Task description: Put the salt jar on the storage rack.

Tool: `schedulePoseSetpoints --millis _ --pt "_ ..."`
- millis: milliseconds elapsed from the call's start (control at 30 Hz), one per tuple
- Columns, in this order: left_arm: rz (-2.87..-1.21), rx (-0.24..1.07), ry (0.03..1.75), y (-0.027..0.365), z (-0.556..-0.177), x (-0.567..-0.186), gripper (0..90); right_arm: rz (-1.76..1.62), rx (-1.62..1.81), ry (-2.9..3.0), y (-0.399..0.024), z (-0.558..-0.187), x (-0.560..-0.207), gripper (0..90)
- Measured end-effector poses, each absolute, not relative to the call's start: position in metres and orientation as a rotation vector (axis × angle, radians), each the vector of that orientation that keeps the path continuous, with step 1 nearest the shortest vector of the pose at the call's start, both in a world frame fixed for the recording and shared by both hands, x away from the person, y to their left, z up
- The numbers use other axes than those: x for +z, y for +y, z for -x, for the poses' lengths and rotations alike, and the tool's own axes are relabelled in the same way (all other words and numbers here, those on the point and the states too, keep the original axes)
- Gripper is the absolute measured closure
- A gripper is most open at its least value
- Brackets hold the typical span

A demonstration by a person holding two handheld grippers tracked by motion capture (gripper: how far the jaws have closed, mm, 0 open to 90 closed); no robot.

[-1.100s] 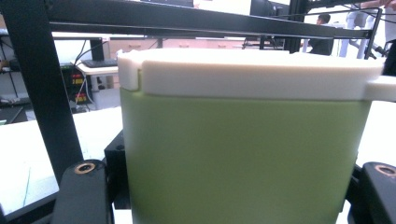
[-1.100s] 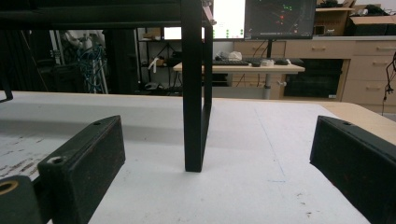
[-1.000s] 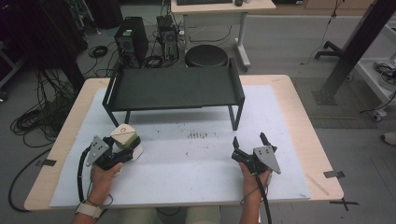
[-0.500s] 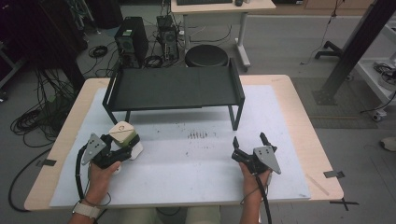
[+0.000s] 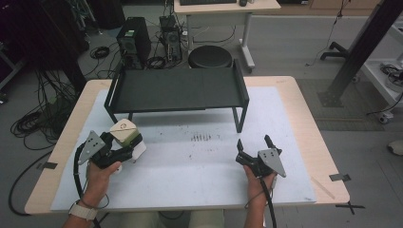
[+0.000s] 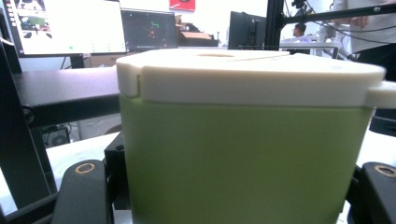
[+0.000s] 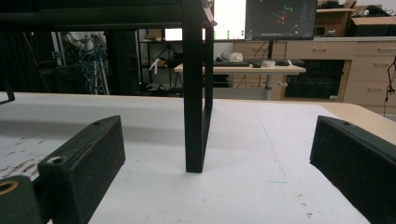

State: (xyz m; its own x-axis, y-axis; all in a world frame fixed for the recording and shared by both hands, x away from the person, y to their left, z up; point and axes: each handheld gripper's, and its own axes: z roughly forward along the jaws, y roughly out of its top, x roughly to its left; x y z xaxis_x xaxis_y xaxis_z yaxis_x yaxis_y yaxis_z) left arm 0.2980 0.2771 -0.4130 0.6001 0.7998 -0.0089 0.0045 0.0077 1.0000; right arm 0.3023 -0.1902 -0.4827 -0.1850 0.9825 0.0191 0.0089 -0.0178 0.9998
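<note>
A green box with a cream lid is clamped between the jaws of my left gripper, lifted off the white mat at the table's left. In the left gripper view the box sits squarely between the two black jaws. My right gripper rests low on the mat at the front right, jaws wide apart with nothing between them, pointing at the right leg of the black shelf.
The black raised shelf stands across the back of the table on thin legs. A white mat covers most of the wooden tabletop. Dark scuff marks lie in the mat's middle.
My left gripper has risen with the green box, lifting it off the mat. The right gripper has stayed where it was.
</note>
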Motion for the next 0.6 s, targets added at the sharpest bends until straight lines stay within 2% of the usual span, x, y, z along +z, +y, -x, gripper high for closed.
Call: schedulePoseSetpoints --millis 333,600 --pt "-1.445 0.681 0.703 0.276 -0.299 -0.401 29.3 -1.136 1.353 1.344 -0.19 -0.303 -0.483 3.2" --pt "-1.429 0.667 0.656 0.276 -0.299 -0.377 29.3 -1.137 1.351 1.345 -0.19 -0.303 -0.483 3.3"
